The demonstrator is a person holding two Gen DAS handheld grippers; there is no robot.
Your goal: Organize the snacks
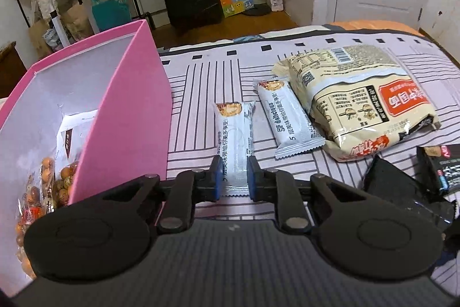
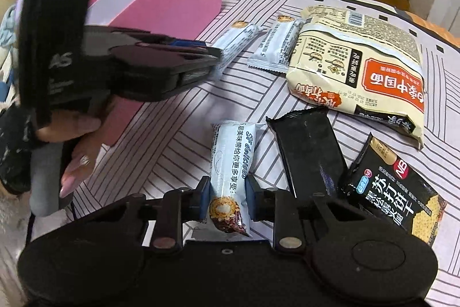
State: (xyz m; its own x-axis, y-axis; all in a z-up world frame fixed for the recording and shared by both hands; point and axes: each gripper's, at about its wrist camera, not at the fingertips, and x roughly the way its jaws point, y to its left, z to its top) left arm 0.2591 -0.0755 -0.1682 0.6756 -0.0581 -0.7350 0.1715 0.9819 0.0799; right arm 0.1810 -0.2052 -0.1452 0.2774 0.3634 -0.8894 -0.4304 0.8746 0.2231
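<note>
Left gripper (image 1: 233,176) sits low centre in its own view, jaws closed on a white wrapper. Right gripper (image 2: 225,199), bottom centre of its view, likewise clamped. Left hand (image 2: 77,140) grips its handle at left.
</note>
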